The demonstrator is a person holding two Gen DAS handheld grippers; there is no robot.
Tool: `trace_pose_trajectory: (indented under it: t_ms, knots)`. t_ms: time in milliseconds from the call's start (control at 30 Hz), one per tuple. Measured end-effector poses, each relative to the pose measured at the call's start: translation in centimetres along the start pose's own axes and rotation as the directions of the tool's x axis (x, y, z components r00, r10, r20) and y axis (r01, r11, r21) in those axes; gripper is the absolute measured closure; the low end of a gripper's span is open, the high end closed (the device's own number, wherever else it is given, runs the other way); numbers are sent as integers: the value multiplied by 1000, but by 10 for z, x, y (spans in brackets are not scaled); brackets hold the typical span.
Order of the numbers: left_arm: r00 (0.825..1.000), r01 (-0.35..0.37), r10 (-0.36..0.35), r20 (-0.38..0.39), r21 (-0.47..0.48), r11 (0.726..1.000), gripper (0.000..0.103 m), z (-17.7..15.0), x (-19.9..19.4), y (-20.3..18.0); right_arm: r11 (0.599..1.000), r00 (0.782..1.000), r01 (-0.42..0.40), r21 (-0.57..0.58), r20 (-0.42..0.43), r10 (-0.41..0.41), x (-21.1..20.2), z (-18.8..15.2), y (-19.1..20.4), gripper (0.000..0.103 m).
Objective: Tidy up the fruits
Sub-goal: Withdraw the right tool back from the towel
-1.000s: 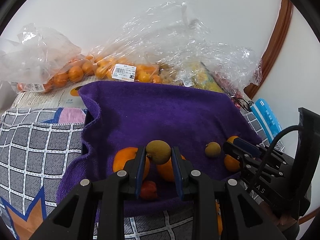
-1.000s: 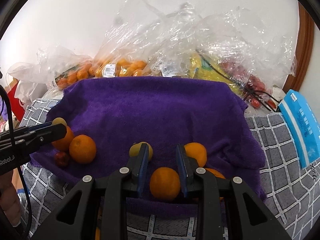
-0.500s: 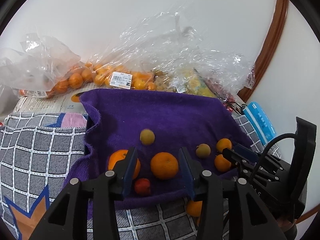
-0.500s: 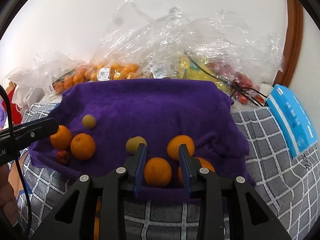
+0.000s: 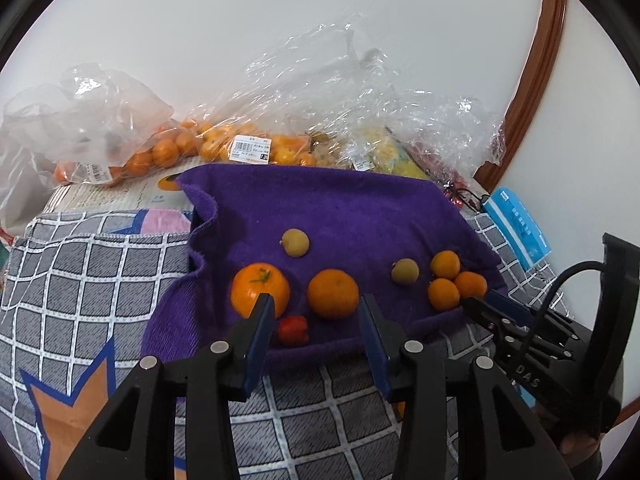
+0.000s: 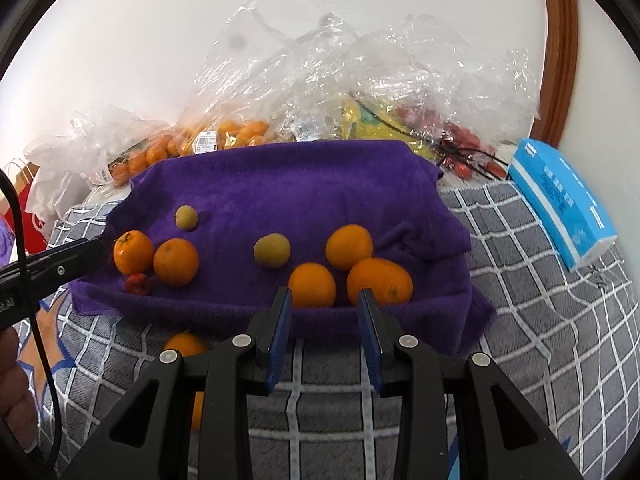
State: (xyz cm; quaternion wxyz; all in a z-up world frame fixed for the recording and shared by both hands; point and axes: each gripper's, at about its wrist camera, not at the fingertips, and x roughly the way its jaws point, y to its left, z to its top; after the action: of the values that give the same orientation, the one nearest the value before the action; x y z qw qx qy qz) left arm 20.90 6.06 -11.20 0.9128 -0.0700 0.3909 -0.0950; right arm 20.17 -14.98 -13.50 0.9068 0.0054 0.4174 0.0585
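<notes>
Through my left camera, my left tongs (image 5: 316, 316) stand wide apart with nothing between the blue pads, hovering at the near edge of the purple terry towel (image 5: 340, 204) spread over the grey checked bed cover (image 5: 80, 272). On the towel lie a large stemmed orange (image 5: 260, 289), a second large orange (image 5: 333, 293), a small red fruit (image 5: 293, 330) just in front of them, and a small yellow-green round fruit (image 5: 295, 242) farther back. To the right sits another yellow-green fruit (image 5: 405, 272) beside a touching cluster of three small oranges (image 5: 452, 280). Behind the towel, a clear plastic bag with a barcode label (image 5: 250, 148) holds many small oranges, and a crumpled clear bag (image 5: 84, 100) to its left holds more. My right tongs (image 5: 492, 306) reach in from the right, near the cluster; from here I cannot tell their opening.

Through my right camera, my right tongs (image 6: 325, 314) are apart and empty, their tips just before the nearest small orange (image 6: 312, 284) of the cluster at the towel's front edge. One loose orange (image 6: 186, 346) lies on the bed cover, off the towel. A blue tissue pack (image 6: 560, 200) lies at the right.

A second ago my left tongs were clamped on the yellow-green fruit that now rests free on the towel, and they have since spread and drawn back. My right tongs have also drawn back from the cluster.
</notes>
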Motion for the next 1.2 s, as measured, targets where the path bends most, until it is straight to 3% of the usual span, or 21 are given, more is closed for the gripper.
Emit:
trace_pose_trajectory:
  t_ms: [333,667,1200]
  knots:
    - [1000,-20,20,-6,13,1000,62,-18,-8,7,999,999,-27,-23,-41,26,-5,-17,11,69]
    - [999,-45,45,10,34,998,61,-33,-13,14,999,998,-25,-34,-66,22,-1,-31,23,62]
    - [996,-82,81,33,13,997,58,-32,-17,19,1000,997,-12,-29,-75,10,8,-41,26,57]
